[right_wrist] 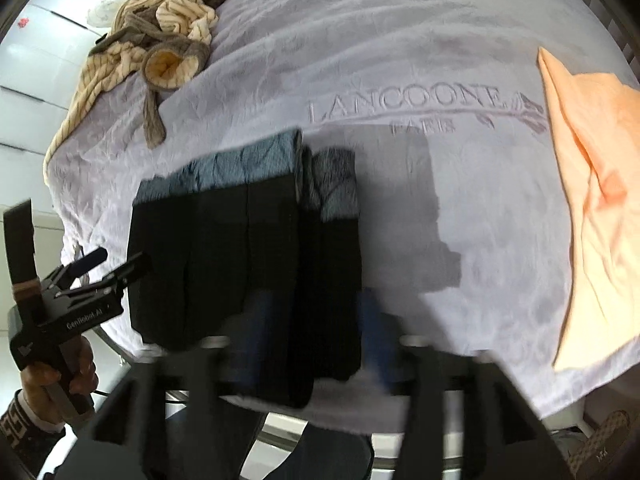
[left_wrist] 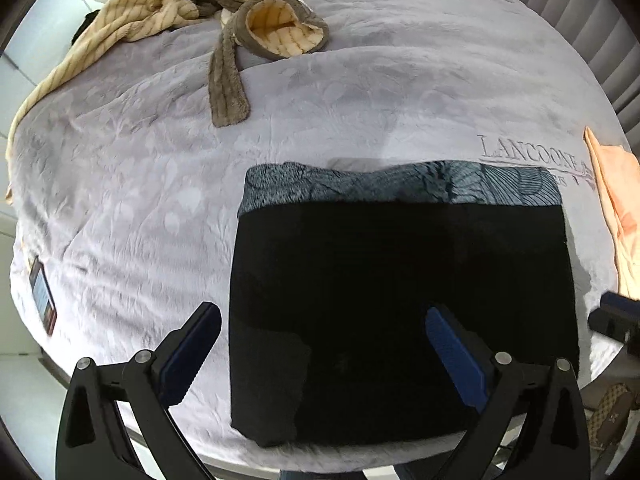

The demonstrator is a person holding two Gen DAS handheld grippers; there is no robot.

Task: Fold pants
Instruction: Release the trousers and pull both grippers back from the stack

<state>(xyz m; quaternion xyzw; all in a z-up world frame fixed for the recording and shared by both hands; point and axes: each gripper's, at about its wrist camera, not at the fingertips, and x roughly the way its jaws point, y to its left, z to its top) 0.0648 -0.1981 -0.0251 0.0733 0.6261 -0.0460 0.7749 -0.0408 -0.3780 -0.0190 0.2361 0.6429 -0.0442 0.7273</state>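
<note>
Straight ahead in the left wrist view, one pair of folded black pants lies on the grey bedspread, filling the gap of the left gripper from twelve to three o'clock; its jaws stand wide apart, holding nothing. One striped robe lies at eleven. From the right wrist view, the right gripper, blurred, hangs open and empty over the pants' right edge, with one peach cloth at two o'clock.

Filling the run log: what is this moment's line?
black folded pants: flat on lilac blanket | left gripper: open, empty | right gripper: open, empty
</note>
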